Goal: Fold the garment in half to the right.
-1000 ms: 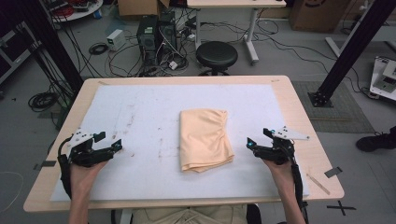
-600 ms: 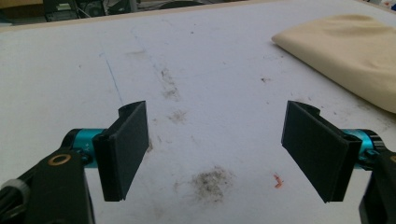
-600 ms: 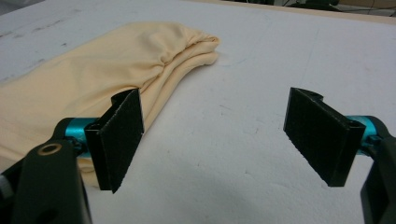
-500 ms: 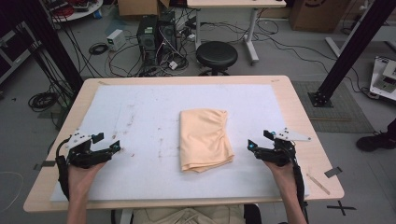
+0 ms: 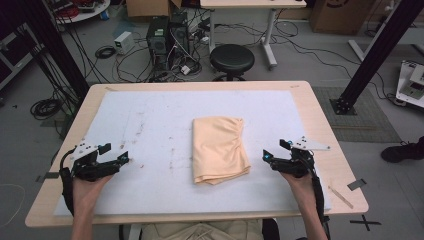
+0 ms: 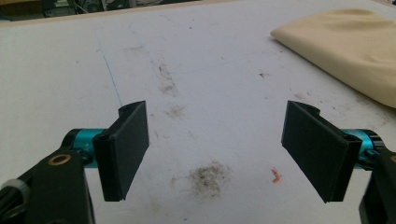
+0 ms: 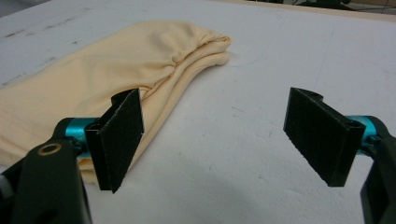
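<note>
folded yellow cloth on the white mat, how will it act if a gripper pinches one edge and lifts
The folded yellow cloth will probably go limp and unfold: the right gripper view shows soft gathered layers lying loose at its end. It looks thin, so likely light for its size. Pushed, it would probably bunch up rather than slide as one piece over the white mat.
</note>
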The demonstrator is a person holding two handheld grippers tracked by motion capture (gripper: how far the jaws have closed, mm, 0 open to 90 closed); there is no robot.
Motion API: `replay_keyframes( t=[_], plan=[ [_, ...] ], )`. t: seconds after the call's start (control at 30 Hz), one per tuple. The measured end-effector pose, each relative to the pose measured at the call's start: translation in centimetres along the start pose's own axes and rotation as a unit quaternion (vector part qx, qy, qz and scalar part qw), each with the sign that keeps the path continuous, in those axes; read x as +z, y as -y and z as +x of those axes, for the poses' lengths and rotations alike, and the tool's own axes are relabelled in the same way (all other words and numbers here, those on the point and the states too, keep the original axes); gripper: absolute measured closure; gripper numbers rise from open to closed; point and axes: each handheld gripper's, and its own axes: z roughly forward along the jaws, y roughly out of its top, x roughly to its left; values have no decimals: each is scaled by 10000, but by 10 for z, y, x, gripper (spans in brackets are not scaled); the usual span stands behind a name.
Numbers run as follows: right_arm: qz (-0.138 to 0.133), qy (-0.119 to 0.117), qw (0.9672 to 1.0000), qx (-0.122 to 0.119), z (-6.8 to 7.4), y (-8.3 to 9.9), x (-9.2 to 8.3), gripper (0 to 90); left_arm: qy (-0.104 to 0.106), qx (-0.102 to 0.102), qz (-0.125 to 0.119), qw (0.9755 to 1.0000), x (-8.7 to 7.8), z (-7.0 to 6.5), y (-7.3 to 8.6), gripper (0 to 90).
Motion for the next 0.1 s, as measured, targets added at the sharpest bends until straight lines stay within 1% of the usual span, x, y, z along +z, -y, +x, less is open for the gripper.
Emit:
replay_keyframes(
  t=[0.1],
  plan=[
    [9,-19,10000,3,0,-1,0,206,-25,-16,-14,10000,-1,1,0,232]
  ],
)
